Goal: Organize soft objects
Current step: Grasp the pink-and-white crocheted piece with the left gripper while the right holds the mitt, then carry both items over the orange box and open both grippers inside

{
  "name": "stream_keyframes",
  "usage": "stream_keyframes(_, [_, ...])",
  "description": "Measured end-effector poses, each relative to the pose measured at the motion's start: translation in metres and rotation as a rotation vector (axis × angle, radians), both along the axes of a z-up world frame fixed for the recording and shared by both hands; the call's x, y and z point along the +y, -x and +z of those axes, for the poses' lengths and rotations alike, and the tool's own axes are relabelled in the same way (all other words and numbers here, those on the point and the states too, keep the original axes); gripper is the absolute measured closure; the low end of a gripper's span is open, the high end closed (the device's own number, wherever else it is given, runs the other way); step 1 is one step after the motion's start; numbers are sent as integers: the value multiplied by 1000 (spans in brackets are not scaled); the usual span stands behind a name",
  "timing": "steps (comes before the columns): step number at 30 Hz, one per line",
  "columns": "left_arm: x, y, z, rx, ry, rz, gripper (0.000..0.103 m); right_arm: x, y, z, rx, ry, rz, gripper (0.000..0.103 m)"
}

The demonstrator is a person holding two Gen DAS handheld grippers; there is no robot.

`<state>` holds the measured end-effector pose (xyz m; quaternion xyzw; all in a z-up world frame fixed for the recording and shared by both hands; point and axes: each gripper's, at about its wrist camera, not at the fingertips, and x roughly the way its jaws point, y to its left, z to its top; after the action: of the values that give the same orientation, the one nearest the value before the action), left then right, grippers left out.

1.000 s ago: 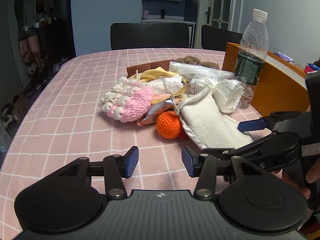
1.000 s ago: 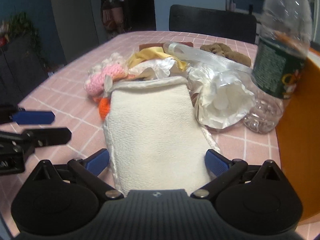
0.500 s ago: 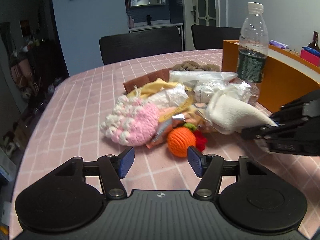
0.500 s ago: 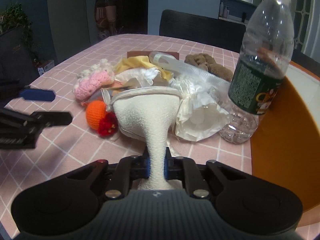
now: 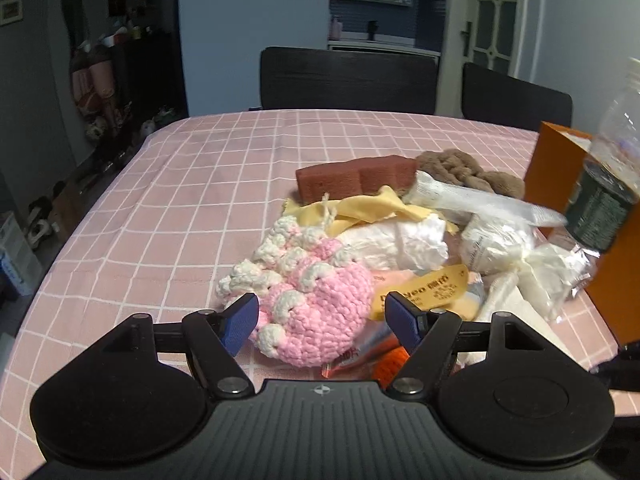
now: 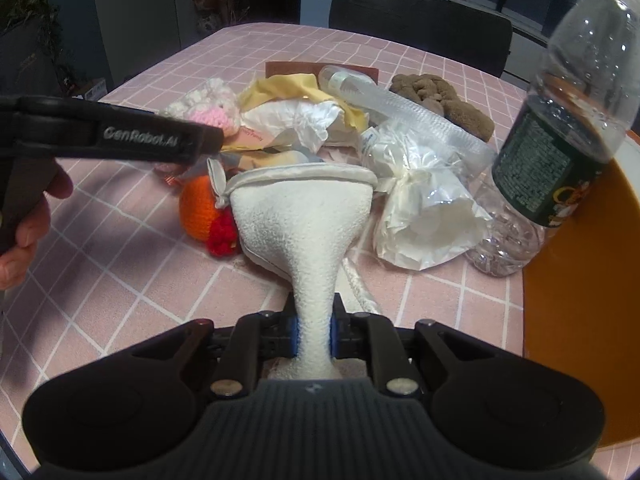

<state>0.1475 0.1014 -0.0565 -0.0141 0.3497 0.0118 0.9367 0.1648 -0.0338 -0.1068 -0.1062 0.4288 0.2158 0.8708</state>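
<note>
A heap of soft things lies on the pink checked tablecloth (image 5: 180,200). My left gripper (image 5: 322,320) is open, its fingers on either side of the pink and white crochet piece (image 5: 308,304). My right gripper (image 6: 313,334) is shut on the white towel (image 6: 304,216), which is pinched into a funnel shape and lifted. An orange crochet ball (image 6: 198,212) with a red tuft lies left of the towel. A yellow cloth (image 5: 360,208), brown sponge (image 5: 356,178) and brown yarn (image 5: 472,168) lie behind.
A plastic water bottle (image 6: 560,136) stands on the right against an orange box (image 6: 580,280). Crinkled plastic bags (image 6: 424,184) and a yellow packet (image 5: 424,292) are mixed in the heap. Black chairs (image 5: 348,80) stand at the far edge.
My left gripper has moved forward over the pink crochet piece, fingers now beside it. My right gripper still holds the towel and has lifted it a little more.
</note>
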Motion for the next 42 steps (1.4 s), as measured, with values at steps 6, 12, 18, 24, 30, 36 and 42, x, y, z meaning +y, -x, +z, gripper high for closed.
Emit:
stream_keyframes(6, [0,1,-1,3,2,-3,59,-1,-3,2,21,-2,-1,90])
stream_keyframes(12, [-2,2,-5,-3,-24,-12,93,1,-3,1,14,5,0,89])
stream_keyframes(18, [4,18,14,-69,-51,3,95,1,0,3,-4,17,4,90])
stream_keyframes(24, [7,50,39,-137,-45,-23,95,-8,15,25,-63,-19,5,90])
stream_keyframes(30, [-6,79,60,-185,-49,-74,95,-21,35,48,-105,-66,22,91])
stream_keyframes(36, [-28,106,80,-235,-55,-151,95,-36,61,72,-151,-97,49,91])
stream_keyframes(42, [-54,124,95,-289,-51,-248,95,-64,88,101,-218,-119,33,91])
